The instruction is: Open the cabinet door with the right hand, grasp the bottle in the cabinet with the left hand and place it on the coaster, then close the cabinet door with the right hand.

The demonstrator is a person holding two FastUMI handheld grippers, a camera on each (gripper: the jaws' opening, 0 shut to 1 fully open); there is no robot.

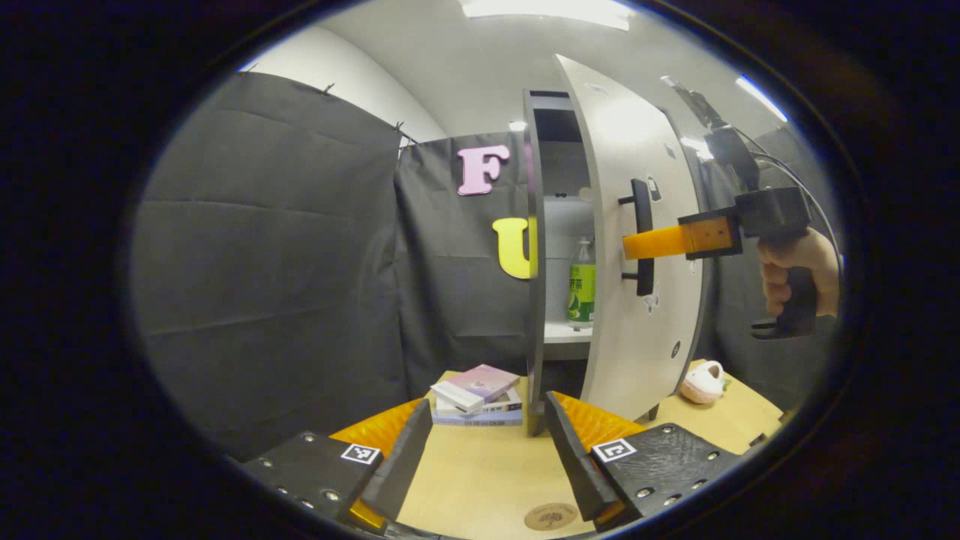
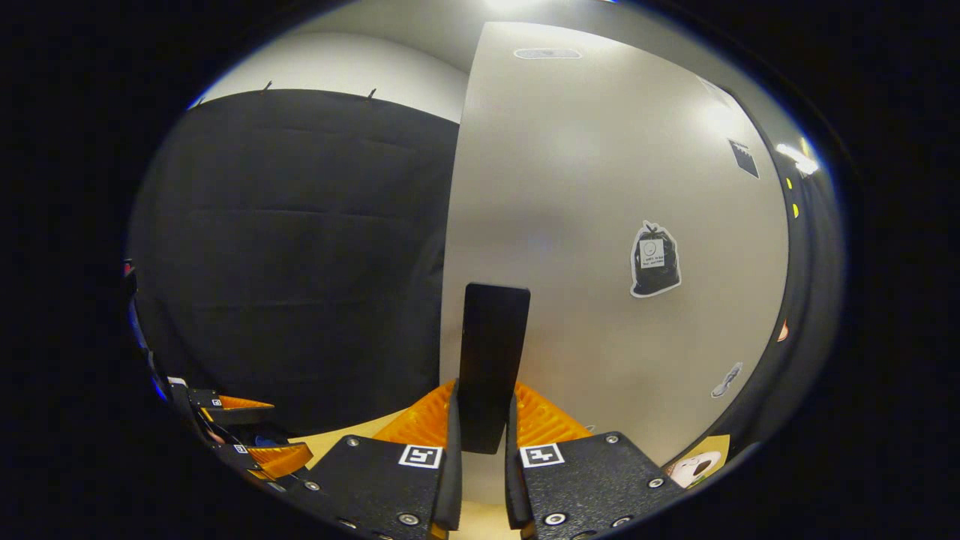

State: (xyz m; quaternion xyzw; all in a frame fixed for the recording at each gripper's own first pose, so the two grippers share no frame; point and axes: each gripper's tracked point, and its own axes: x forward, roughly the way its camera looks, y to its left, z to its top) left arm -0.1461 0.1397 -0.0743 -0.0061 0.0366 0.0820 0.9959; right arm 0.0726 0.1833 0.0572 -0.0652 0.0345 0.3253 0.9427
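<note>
The white cabinet door stands partly open, the right gripper clamped on its black handle. Inside, the green bottle stands upright on a shelf, well beyond the wide-spread left gripper. The round coaster lies on the table between that gripper's fingers.

White cabinet door, black handle. Bottle: green label, pale cap. Coaster: brown, dark printed motif. Tabletop: light wood. Books: pink, white, blue covers.
</note>
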